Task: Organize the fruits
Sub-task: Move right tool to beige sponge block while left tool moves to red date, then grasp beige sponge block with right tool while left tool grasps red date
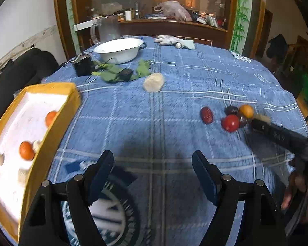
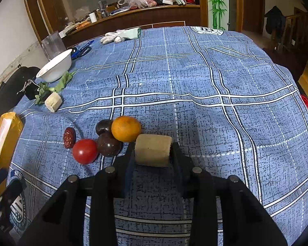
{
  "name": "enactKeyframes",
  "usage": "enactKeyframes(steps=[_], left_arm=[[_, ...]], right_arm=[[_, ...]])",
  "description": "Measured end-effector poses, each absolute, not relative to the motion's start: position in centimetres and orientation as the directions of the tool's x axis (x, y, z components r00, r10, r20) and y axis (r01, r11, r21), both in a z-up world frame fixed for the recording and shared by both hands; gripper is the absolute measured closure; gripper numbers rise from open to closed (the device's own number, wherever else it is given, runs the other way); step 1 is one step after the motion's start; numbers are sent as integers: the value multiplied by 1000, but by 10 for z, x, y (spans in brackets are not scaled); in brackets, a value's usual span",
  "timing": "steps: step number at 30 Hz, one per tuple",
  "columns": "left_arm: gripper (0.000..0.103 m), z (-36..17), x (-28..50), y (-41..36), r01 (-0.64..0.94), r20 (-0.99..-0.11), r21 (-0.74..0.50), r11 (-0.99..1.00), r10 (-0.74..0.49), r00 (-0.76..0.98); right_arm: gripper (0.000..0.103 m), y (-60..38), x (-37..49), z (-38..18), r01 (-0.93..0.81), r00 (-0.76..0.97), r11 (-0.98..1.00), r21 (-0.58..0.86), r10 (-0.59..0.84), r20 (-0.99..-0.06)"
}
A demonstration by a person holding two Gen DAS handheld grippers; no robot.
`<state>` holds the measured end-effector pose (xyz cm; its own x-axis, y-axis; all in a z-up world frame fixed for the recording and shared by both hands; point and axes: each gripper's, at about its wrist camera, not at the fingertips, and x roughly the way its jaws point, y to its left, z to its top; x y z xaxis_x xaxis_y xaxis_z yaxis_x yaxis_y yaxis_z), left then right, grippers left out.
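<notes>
Right of centre on the blue checked cloth lies a cluster of fruit: an orange [image 2: 126, 128] [image 1: 246, 110], two dark plums [image 2: 108, 144] [image 1: 232, 109], a red tomato [image 2: 85, 150] [image 1: 231, 123] and a red date [image 2: 69, 137] [image 1: 206, 114]. My right gripper [image 2: 153, 147] [image 1: 254, 121] is shut on a beige foam block [image 2: 153, 151], just beside the orange. At the left edge, a yellow box [image 1: 69, 106] [image 2: 4, 133] with a white inside holds two oranges [image 1: 26, 150] and several beige pieces. Low over the cloth to the right of the box, my left gripper [image 1: 153, 164] stands open with nothing in it.
A second beige block [image 1: 154, 82] [image 2: 53, 101] lies mid-table near green leaves [image 1: 113, 73] and a black clip [image 1: 83, 65]. A white bowl [image 1: 119, 50] [image 2: 55, 65], blue scissors [image 2: 82, 50] and a white glove [image 1: 172, 41] [image 2: 121, 34] sit at the far edge. A hand [image 1: 293, 188] holds the right gripper.
</notes>
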<state>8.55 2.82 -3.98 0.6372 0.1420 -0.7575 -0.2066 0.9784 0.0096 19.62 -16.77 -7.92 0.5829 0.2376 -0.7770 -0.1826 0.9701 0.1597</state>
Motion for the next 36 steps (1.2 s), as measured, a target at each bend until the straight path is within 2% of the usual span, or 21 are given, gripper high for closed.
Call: enactKeyframes(steps=[11, 14, 16, 17, 19, 21, 22, 36], left_arm=[[25, -53, 160, -3, -180, -758, -44, 983, 84, 646], [28, -57, 172, -6, -191, -757, -49, 980, 89, 648], [36, -65, 181, -10, -190, -767, -26, 981, 103, 633], [49, -68, 184, -10, -189, -777, -18, 982, 105, 621], [61, -71, 181, -12, -180, -774, 0, 984, 114, 622], [84, -69, 178, -13, -153, -772, 7, 988, 103, 628], [86, -70, 176, -14, -138, -771, 6, 990, 92, 630], [86, -48, 119, 16, -149, -761, -17, 989, 84, 643]], right_arm=[[67, -186, 188, -81, -171, 590, 955, 244, 298, -750], [67, -185, 189, -81, -182, 585, 947, 263, 319, -746], [67, -185, 189, -81, -188, 582, 945, 266, 325, -745], [67, -185, 189, -81, -190, 581, 943, 272, 332, -744], [67, -186, 189, -81, -191, 577, 939, 284, 342, -741], [67, -187, 189, -81, -191, 576, 938, 289, 346, -741], [67, -187, 189, -81, -191, 576, 938, 289, 346, -741], [67, -186, 184, -70, -181, 614, 951, 252, 309, -726]])
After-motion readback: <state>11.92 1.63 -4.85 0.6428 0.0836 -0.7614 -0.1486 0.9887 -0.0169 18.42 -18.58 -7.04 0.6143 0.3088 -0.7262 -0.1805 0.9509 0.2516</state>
